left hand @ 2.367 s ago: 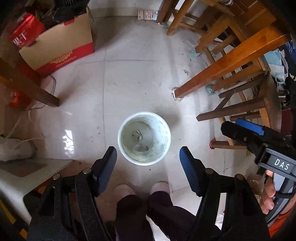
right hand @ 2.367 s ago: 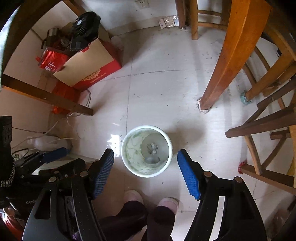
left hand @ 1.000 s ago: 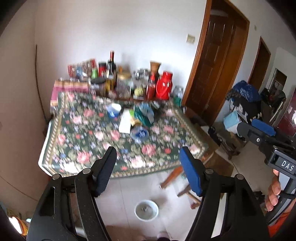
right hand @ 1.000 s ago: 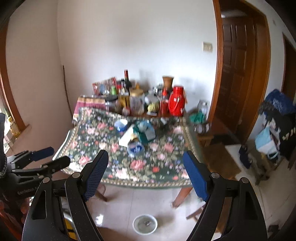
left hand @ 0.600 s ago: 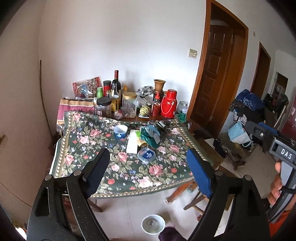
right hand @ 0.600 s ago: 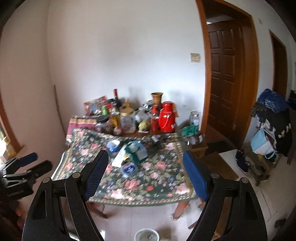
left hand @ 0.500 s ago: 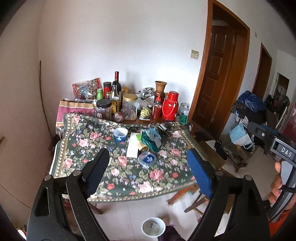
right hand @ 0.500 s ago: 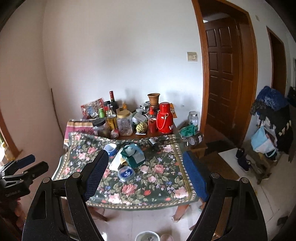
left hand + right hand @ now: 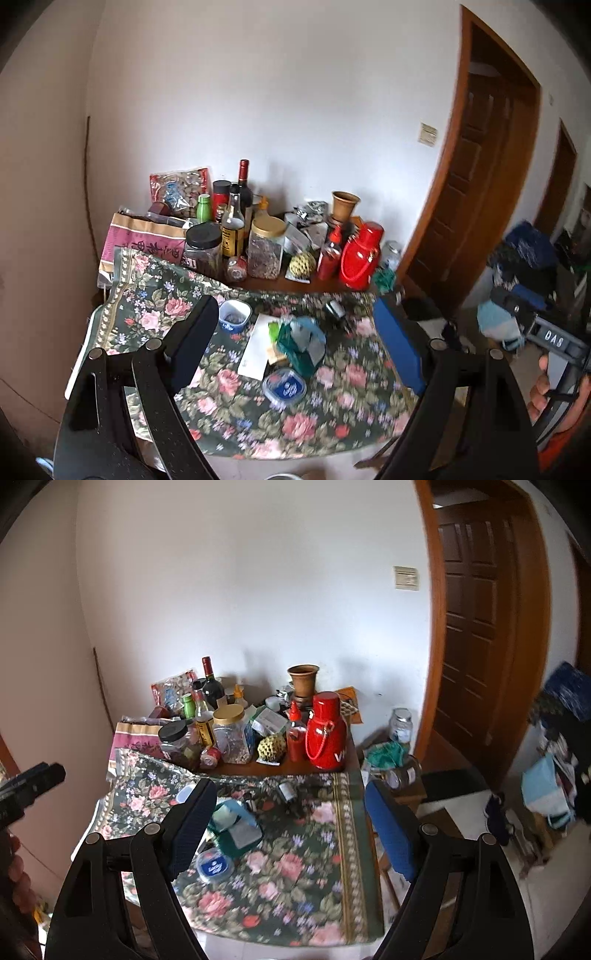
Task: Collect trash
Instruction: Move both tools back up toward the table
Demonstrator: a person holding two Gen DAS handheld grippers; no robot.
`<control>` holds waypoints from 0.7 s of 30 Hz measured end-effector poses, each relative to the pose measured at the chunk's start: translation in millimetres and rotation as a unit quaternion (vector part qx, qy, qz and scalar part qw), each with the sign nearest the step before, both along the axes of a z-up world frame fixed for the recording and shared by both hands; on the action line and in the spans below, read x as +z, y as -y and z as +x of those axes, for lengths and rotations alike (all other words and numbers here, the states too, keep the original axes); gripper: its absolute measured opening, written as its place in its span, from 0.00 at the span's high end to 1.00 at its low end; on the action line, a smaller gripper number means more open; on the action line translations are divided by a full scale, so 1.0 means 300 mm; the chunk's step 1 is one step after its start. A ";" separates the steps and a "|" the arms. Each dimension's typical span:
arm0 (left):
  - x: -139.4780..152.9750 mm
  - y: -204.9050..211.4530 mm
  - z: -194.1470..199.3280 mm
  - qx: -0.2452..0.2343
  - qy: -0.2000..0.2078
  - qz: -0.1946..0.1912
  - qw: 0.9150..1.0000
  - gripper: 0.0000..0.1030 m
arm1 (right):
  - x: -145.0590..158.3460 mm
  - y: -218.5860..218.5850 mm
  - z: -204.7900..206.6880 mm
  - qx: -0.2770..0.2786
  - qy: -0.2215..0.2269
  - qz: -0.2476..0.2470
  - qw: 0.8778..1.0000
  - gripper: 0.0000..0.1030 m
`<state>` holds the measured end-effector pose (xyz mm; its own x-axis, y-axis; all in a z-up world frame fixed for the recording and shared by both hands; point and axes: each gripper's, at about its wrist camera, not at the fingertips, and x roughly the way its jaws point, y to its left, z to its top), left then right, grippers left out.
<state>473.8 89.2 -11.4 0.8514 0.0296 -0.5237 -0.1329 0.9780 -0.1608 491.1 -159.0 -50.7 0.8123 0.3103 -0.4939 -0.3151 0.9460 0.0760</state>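
From where I sit, collecting has not begun on the bench (image 9: 155, 302): nothing is lifted, and every loose piece lies on the floral cloth.

My left tool (image 9: 291, 343) hangs in the air short of the bench edge, its fingers spread wide with nothing between them. Working across from the left, I see a small blue cup (image 9: 234, 316), then a white paper sheet (image 9: 256, 350), then a crumpled teal wrapper (image 9: 301, 341) lying partly on that sheet, and just in front of it a round blue lid (image 9: 284, 386). These look like the trash I am after (the jars and bottles at the back wall seem to be stores, not litter). A red flask (image 9: 357, 258) stands behind on the bare wood.

My right tool (image 9: 290, 834) is likewise gaping and empty, hovering above the near edge. At the bottom of the left view a pale rim just shows; I cannot tell what it is.

So I judge all the picking is left.
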 end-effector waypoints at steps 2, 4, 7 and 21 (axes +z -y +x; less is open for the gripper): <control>-0.006 -0.006 0.038 0.019 -0.001 -0.006 1.000 0.17 | -0.004 -0.006 0.055 0.020 -0.003 -0.005 1.000 0.22; -0.022 -0.019 0.080 0.034 -0.007 -0.010 0.999 0.17 | -0.015 -0.020 0.095 0.033 -0.004 -0.015 0.999 0.22; -0.059 -0.051 0.143 0.053 -0.027 -0.015 0.998 0.17 | -0.039 -0.038 0.152 0.047 -0.013 -0.027 0.998 0.22; -0.358 -0.341 0.470 0.079 -0.147 -0.033 0.985 0.17 | -0.242 -0.200 0.458 0.050 -0.105 -0.051 0.992 0.22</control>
